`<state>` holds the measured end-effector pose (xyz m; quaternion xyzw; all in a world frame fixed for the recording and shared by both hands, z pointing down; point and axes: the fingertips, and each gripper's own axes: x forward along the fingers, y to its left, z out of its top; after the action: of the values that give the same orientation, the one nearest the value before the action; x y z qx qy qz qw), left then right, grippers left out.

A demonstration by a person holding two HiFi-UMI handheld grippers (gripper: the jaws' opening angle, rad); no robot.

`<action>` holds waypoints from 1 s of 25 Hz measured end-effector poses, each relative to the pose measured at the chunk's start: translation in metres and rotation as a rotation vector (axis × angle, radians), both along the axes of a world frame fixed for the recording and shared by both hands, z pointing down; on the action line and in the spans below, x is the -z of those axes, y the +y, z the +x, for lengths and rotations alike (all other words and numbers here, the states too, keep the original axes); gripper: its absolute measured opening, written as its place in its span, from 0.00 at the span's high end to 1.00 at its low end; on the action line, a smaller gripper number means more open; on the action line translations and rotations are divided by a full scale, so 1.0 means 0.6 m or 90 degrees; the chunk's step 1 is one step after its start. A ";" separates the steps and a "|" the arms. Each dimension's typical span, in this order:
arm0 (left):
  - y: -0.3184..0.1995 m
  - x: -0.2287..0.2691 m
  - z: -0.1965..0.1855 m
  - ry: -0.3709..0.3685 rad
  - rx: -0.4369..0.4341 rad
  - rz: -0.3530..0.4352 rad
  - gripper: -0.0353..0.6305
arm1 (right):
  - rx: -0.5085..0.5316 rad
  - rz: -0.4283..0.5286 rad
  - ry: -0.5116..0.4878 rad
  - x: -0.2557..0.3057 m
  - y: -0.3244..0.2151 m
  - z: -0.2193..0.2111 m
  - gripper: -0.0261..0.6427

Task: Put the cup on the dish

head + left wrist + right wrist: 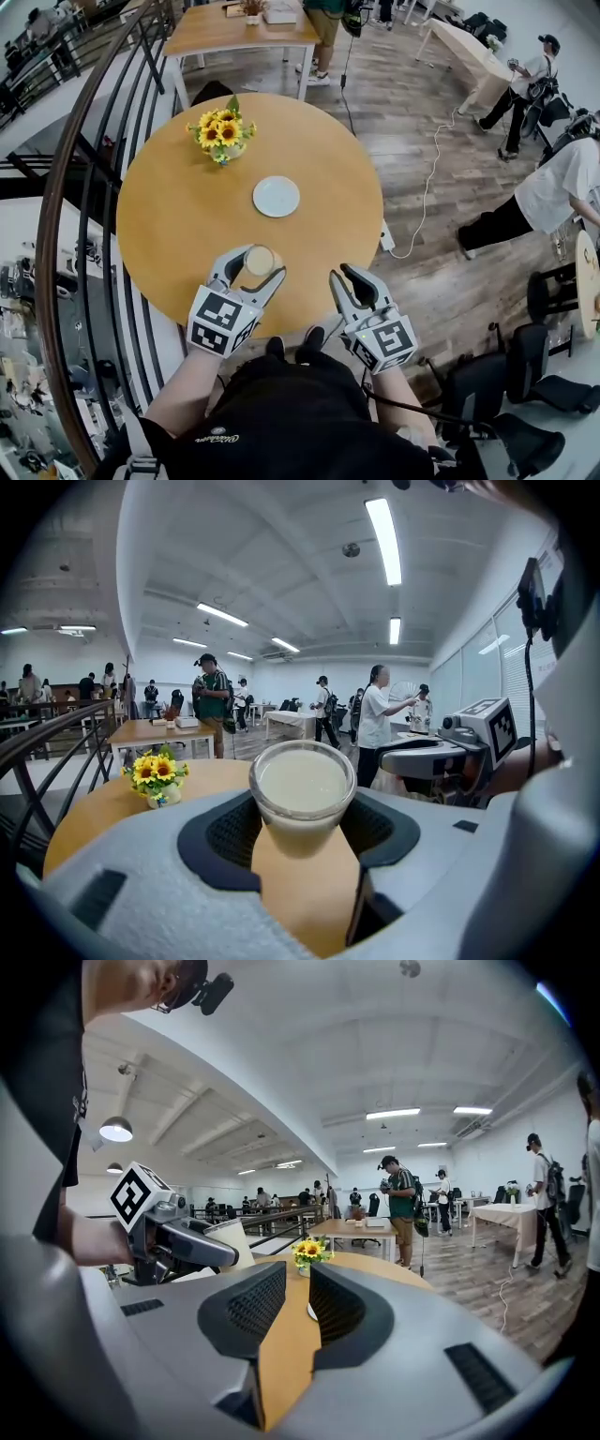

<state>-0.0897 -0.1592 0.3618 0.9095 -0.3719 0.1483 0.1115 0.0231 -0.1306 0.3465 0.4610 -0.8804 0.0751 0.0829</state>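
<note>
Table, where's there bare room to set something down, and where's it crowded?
Bare wood: the right half of the table, from the dish out to the rim, and the left side between the sunflowers and the left gripper. Crowded: the near edge, where the cup stands between that gripper's jaws with the right gripper beside it.

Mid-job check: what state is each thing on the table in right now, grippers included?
dish: empty, flat on the table.
cup: upright, full of milky liquid, on the table, not on the dish.
sunflowers: upright in their vase.
left gripper: jaws apart around the cup, no squeeze evident.
right gripper: jaws slightly apart, nothing between them.
</note>
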 end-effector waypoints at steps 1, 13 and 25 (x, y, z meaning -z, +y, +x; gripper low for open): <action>-0.004 -0.002 0.001 -0.002 0.003 -0.003 0.56 | 0.008 -0.001 0.002 -0.002 -0.007 -0.003 0.87; -0.029 -0.026 0.037 -0.027 0.059 -0.036 0.56 | 0.073 -0.015 0.017 -0.021 -0.056 0.039 0.87; -0.060 -0.183 0.064 -0.054 0.053 -0.128 0.56 | 0.084 -0.128 0.026 -0.198 -0.074 0.038 0.87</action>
<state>-0.0512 -0.1954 0.4717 0.8706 -0.3968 0.2181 0.1924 0.0458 -0.1751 0.4651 0.3925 -0.8950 0.1480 0.1514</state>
